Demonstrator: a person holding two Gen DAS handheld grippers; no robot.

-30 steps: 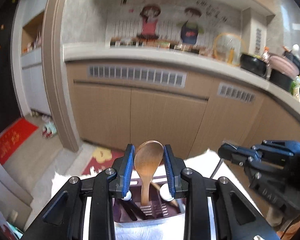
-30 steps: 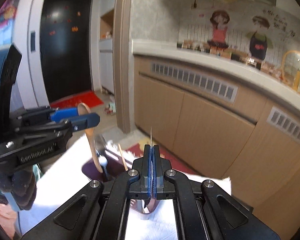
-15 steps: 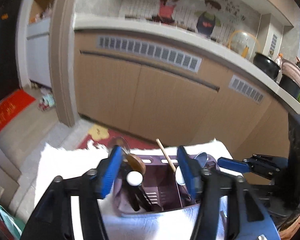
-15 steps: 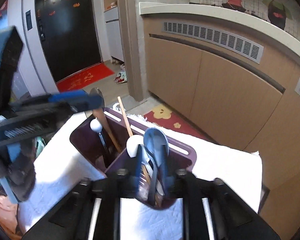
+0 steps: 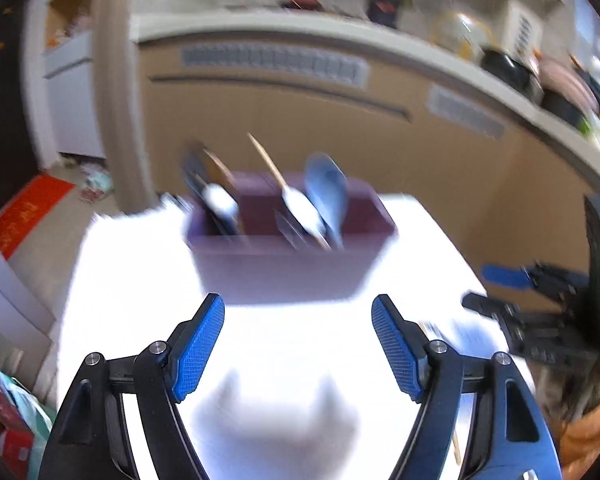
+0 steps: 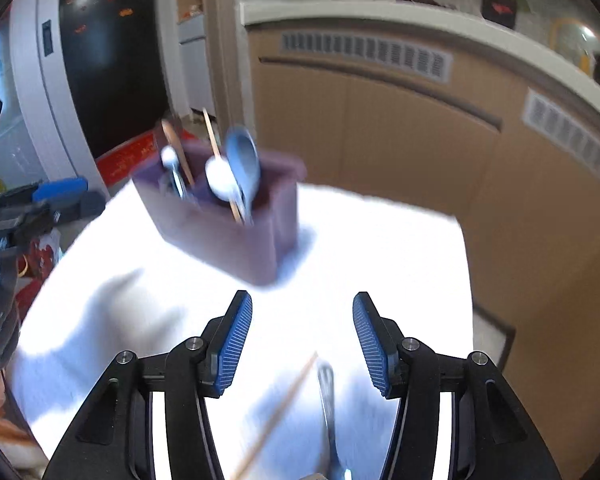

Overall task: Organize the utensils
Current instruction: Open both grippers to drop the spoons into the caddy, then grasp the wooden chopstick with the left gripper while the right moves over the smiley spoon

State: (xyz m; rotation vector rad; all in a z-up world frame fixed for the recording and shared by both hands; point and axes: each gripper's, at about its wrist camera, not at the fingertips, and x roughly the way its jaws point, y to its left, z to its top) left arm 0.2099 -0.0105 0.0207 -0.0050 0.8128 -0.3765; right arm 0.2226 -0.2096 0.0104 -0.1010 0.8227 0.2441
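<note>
Tongs spreading on both sides, left tongs [image 5: 298, 344] and right tongs [image 6: 302, 342] empty over the white surface [image 6: 380, 248]. Heading for the next pick: chopstick [image 6: 278, 412] and metal utensil [image 6: 328, 404] lying at six o'clock, purple holder [image 6: 220, 220] at eleven o'clock, already holding spoons.

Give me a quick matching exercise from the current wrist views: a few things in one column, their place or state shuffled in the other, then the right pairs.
Things:
1. purple utensil holder
2. blue spoon
3. loose wooden chopstick
4. left gripper

Place or state:
A. lying flat on the white cloth, low between the right gripper's fingers in its view
B. jaws apart, nothing between them
C. standing on the white cloth, utensils inside
D. upright in the holder, bowl end up

Pairs: 1-C, 2-D, 3-A, 4-B
</note>
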